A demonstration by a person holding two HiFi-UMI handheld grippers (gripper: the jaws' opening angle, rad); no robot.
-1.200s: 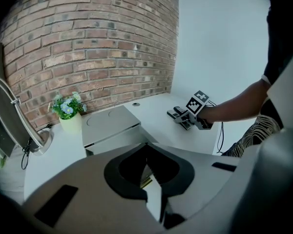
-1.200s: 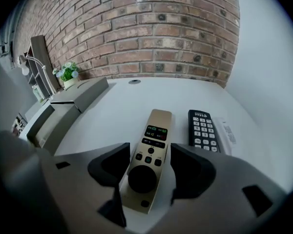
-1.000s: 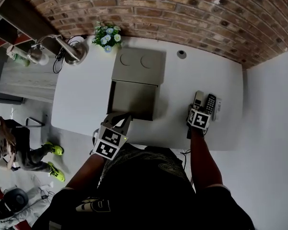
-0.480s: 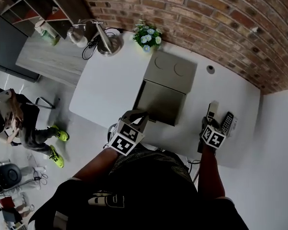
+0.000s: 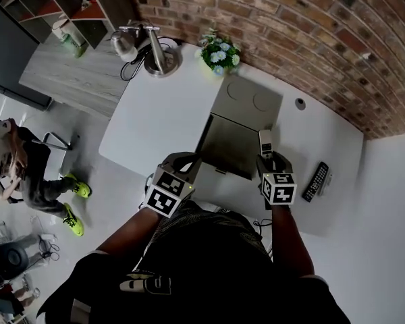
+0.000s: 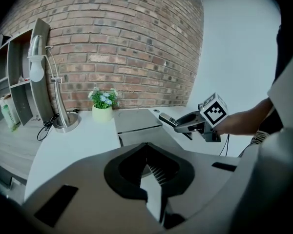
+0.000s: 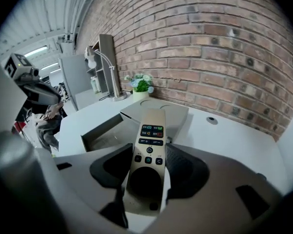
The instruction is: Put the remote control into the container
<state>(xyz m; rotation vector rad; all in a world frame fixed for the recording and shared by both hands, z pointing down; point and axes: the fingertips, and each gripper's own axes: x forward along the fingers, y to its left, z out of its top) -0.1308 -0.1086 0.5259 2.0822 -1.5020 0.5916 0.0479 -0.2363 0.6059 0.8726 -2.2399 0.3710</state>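
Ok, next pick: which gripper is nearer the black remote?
Right. The right gripper, holding the beige remote, is beside the black remote; the left gripper is across the container.

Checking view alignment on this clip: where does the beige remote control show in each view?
Head view: remote control right of centre, in the right gripper, at the container's right edge.
Left gripper view: right of centre, sticking from that gripper.
Right gripper view: bottom centre, between the jaws.
Shared landmark: the potted flowers by the brick wall.
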